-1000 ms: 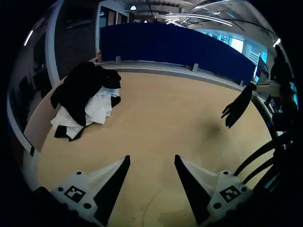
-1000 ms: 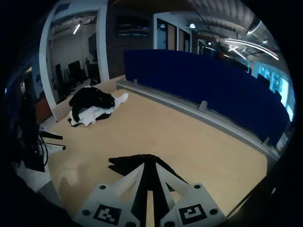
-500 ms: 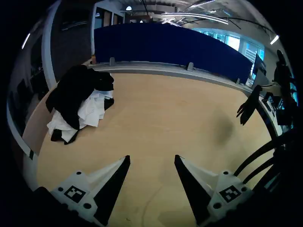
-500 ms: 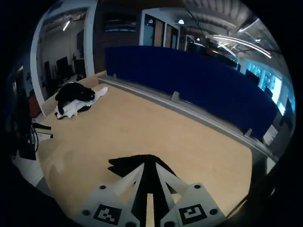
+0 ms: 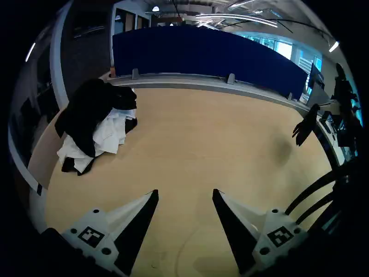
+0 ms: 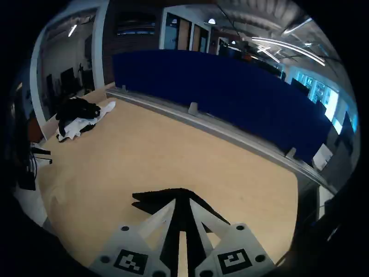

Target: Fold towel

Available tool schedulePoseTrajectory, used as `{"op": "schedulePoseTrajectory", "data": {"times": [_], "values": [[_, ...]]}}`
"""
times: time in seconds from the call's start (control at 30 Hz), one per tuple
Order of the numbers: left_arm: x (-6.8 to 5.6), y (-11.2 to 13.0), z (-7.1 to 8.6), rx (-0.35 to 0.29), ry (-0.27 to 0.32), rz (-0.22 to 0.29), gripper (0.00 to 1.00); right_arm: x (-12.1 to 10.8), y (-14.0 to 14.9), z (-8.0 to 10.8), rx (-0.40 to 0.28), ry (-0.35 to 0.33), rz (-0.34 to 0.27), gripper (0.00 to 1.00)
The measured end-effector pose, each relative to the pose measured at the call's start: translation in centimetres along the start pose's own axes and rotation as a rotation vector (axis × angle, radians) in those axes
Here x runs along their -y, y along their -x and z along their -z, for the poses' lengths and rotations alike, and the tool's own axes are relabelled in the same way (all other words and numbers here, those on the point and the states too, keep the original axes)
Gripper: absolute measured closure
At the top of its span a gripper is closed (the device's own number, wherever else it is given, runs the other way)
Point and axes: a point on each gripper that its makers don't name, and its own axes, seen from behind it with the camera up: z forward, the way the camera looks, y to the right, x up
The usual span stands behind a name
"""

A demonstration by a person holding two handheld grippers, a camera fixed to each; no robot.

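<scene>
Right gripper view: right tongs [image 6: 183, 202] clenched on black towel [image 6: 151, 199], held aloft; left tongs [image 5: 184, 190] spread.

On the surface [image 5: 207, 138], a heap of cloths [image 5: 94, 122] lies ahead-left of the left tool [image 5: 184, 191]; a partition [image 5: 207, 51] stands beyond, and the towel [image 5: 304, 129] hangs far to its right.

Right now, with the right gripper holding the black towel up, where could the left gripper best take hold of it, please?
Probably its loose lower end: the black towel hangs free over the table, pinched at the top by the right gripper. The open left gripper could swing to its right and close across that dangling edge from the side.
</scene>
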Motion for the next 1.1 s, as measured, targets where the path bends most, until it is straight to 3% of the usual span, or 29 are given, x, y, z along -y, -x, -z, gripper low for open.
{"op": "schedulePoseTrajectory", "data": {"times": [0.6, 0.8, 1.1], "values": [[0.2, 0.6, 0.2, 0.007, -0.017, -0.006, 0.13, -5.9, 0.4, -2.5, 0.023, 0.050, -0.022, 0.94], [0.1, 0.6, 0.3, 0.008, -0.021, -0.004, 0.14, -6.7, 0.6, -3.6, 0.030, 0.050, -0.026, 0.94], [-0.2, 0.6, 0.3, 0.011, -0.022, -0.007, 0.13, -6.2, 5.6, -4.1, 0.089, 0.037, -0.074, 0.94]]}}
